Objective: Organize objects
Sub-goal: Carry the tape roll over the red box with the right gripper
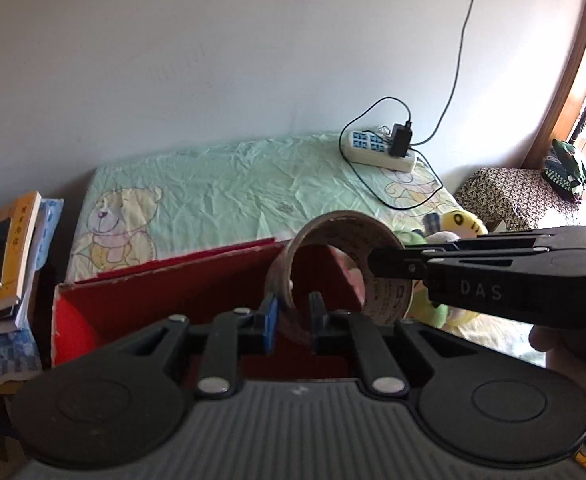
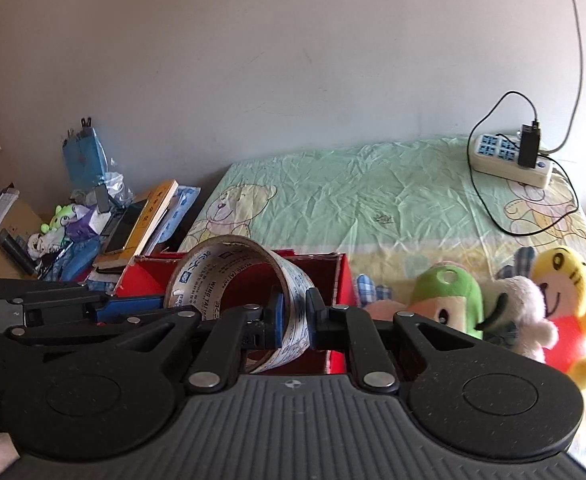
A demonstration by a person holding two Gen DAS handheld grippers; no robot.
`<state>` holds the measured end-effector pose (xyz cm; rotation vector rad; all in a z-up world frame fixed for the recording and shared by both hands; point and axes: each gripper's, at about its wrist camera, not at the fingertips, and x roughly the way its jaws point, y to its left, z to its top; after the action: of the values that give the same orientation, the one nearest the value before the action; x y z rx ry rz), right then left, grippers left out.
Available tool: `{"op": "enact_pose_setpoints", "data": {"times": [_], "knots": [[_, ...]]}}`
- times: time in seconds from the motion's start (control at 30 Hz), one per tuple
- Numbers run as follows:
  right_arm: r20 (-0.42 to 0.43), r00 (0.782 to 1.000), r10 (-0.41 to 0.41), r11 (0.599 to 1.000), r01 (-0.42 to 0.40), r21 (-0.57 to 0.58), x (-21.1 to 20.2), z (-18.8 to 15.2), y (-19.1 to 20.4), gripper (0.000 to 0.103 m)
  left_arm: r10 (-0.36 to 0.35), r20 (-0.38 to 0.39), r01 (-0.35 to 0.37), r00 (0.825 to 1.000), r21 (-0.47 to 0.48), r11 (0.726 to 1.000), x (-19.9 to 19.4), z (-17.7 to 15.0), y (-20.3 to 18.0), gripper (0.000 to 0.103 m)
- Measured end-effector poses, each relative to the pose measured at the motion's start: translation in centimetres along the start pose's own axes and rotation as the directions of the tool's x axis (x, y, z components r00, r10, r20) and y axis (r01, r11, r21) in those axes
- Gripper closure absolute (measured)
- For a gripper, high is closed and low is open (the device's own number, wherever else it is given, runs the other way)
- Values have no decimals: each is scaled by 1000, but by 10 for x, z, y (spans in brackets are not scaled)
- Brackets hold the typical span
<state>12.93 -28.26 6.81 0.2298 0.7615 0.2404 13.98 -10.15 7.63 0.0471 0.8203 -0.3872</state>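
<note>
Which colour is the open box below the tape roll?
Red box, clearest in the right wrist view.

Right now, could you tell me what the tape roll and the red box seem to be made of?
Tape roll: glossy clear plastic film wound on what looks like a brown cardboard core; the core's blue print shows through.

Red box: probably cardboard with a matte red surface; its rim looks thin and pale, with worn edges.

Both grippers, left gripper and right gripper, clamp the roll's wall.
</note>
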Motion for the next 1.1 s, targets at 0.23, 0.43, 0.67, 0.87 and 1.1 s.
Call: {"op": "enact_pose_setpoints", "data": {"times": [0.23,0.43,0.67,0.87,1.1], "knots": [[-162,985,-65,995,51,-89,74,-2,28,90,-40,-146,30,989,-71,997,59,-20,59,94],[-280,946,-162,974,107,-200,121,-13,42,90,-67,-265,43,962,-96,994,103,-32,76,94],[-345,916,-206,968,138,-211,149,-16,37,92,-121,-361,62,925,-170,984,133,-32,89,94],[-317,930,-184,972,125,-198,151,-16,34,90,-132,-390,55,911,-202,978,137,-30,91,94],[-254,964,-82,993,58,-101,120,-11,20,83,-146,-311,74,939,-231,970,118,-29,102,94]]}}
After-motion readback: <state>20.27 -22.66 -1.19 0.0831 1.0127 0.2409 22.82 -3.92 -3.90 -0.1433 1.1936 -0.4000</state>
